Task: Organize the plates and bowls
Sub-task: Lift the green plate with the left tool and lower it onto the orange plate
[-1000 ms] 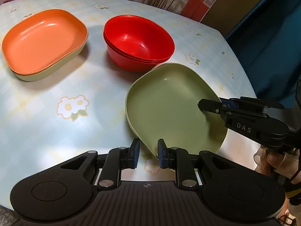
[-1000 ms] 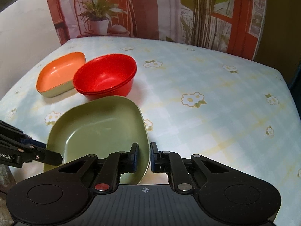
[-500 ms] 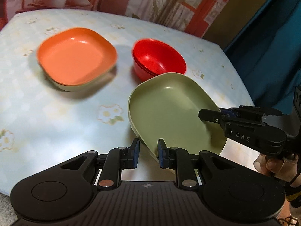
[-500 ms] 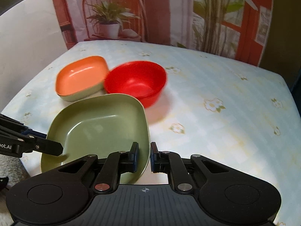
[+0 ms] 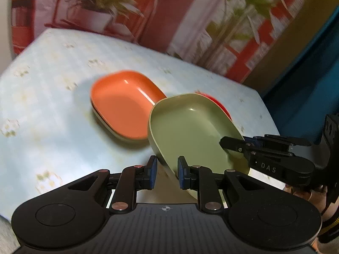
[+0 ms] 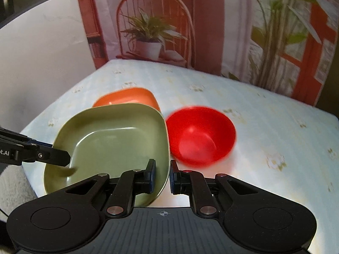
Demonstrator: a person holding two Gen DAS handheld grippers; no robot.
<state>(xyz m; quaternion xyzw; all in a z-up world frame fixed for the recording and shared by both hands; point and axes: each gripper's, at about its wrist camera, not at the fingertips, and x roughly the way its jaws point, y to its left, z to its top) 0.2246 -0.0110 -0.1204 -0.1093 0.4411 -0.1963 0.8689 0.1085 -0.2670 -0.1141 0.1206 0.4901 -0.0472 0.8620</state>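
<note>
A shallow, olive-green plastic plate with rounded corners (image 6: 110, 141) is held up in the air above the near edge of the desk (image 6: 264, 114), tilted slightly. Both pairs of tongs carry it between them. The left tongs (image 5: 165, 170) are clenched on its near rim in the left wrist view, and the right tongs (image 6: 162, 174) are clenched on the rim at its near right corner in the right wrist view. Gripping two separate rim points likely keeps the wide, light plate from swinging or slipping.

Just beyond the green plate, at the far left, sits an orange plate of the same rounded shape (image 5: 122, 103), resting on what looks like a pale plate beneath it. The green plate overlaps it in both views and appears to be headed for that stack, so that like goes with like. To the right, on the desk, stands a round, glossy red plastic bowl (image 6: 201, 135), blurred; whether more bowls nest under it cannot be told.

The desk wears a pale blue cloth with small flowers. Behind it hangs a printed backdrop (image 6: 152, 27) showing a potted plant and a chair.

White letters "DAS" are printed on the side of the right tongs in the left wrist view; "ot.AI" shows on the left tongs, cut off at the picture's edge.
</note>
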